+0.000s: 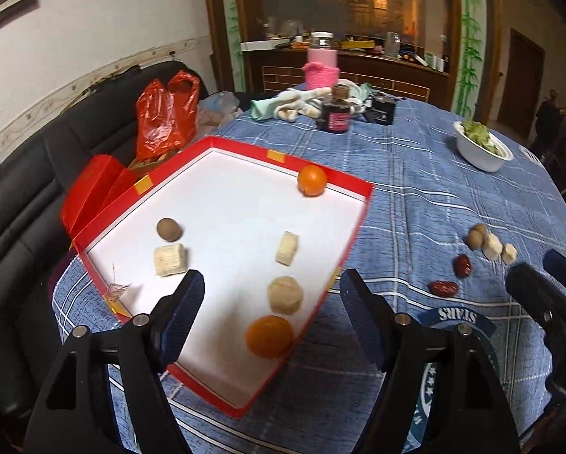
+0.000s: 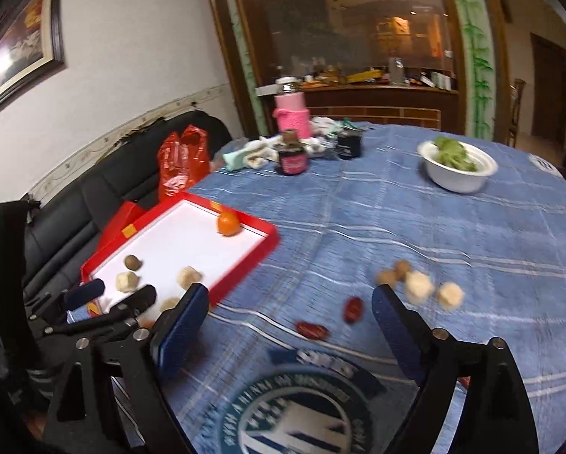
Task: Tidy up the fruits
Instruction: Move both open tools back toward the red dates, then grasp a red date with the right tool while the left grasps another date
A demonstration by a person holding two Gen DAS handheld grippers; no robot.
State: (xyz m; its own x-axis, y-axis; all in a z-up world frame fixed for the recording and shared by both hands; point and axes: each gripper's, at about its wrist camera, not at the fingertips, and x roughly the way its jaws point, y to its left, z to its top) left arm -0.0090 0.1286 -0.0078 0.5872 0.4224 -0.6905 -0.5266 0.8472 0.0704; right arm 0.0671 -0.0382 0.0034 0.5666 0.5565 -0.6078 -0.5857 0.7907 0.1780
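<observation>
A red-rimmed white tray (image 1: 353,238) (image 2: 268,242) lies at the table's left. In it are two oranges (image 1: 269,336) (image 1: 312,180), a brown longan (image 1: 168,229) and three pale banana pieces (image 1: 170,260). On the blue cloth to the right lie two red dates (image 1: 462,265) (image 2: 312,330), two longans (image 1: 476,236) (image 2: 394,270) and two pale pieces (image 1: 500,249) (image 2: 419,285). My left gripper (image 1: 271,304) is open and empty over the tray's near end. My right gripper (image 2: 288,312) is open and empty above the cloth, just short of the dates.
A white bowl of greens (image 1: 481,147) (image 2: 459,168) stands at the far right. A dark bottle (image 1: 336,113), a pink-wrapped jar (image 1: 321,64), cloths and a black box sit at the back. A red bag (image 1: 167,113) lies on the black sofa at left.
</observation>
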